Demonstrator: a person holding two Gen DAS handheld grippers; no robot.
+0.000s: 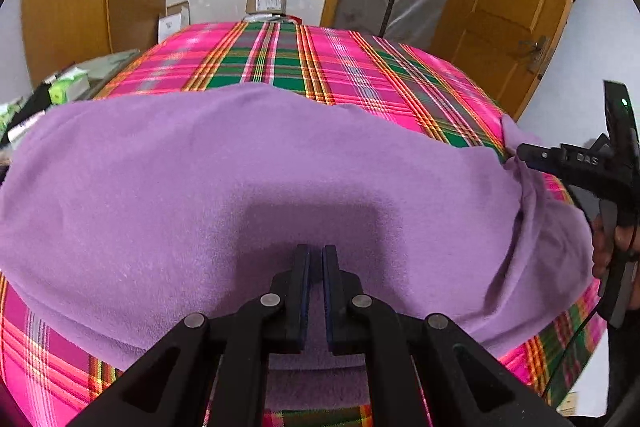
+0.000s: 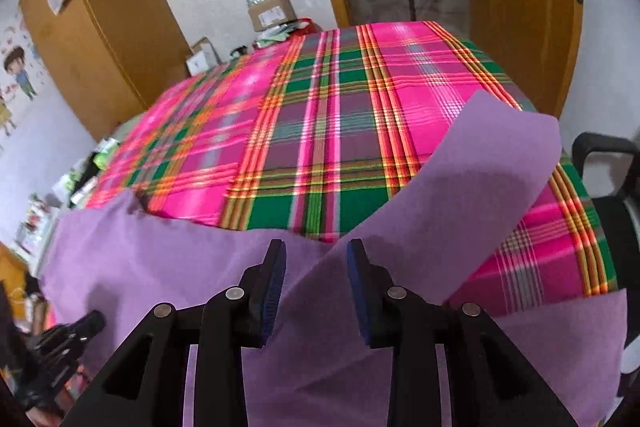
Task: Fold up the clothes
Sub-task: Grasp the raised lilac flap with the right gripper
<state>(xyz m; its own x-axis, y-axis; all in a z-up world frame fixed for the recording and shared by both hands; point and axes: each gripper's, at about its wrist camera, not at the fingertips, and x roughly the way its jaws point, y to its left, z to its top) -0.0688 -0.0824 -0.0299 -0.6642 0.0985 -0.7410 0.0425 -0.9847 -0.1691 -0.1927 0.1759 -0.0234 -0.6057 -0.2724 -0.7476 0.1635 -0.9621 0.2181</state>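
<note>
The left gripper [image 1: 316, 255], nearest the lens in the left wrist view, is seen with its fingers pressed almost together, only a thin slit between the pads; whether a fold of cloth is caught there cannot be told. Beneath and ahead of it a purple garment [image 1: 248, 187] is spread across the near part of a bed covered by a pink-and-green plaid cloth [image 1: 320, 67], which is left bare on the garment's far side. At the garment's right end the fabric is bunched beside the right gripper [image 1: 524, 153], and part of the hand [image 1: 608, 247] holding that tool is seen below it.

In the right wrist view the right gripper [image 2: 316, 251] is shown with its fingers spread apart; a raised flap of the purple garment [image 2: 460, 187] passes between them and curls upward to the right, though the pads are not pressing on it. The left gripper [image 2: 86, 323] is glimpsed at the garment's lower left edge.

Beyond the garment, past the plaid cloth [image 2: 320, 131], cardboard boxes [image 2: 272, 11] are stacked against a white wall, a wooden wardrobe [image 2: 100, 27] stands to the left, and a wooden door [image 2: 520, 7] to the right.
</note>
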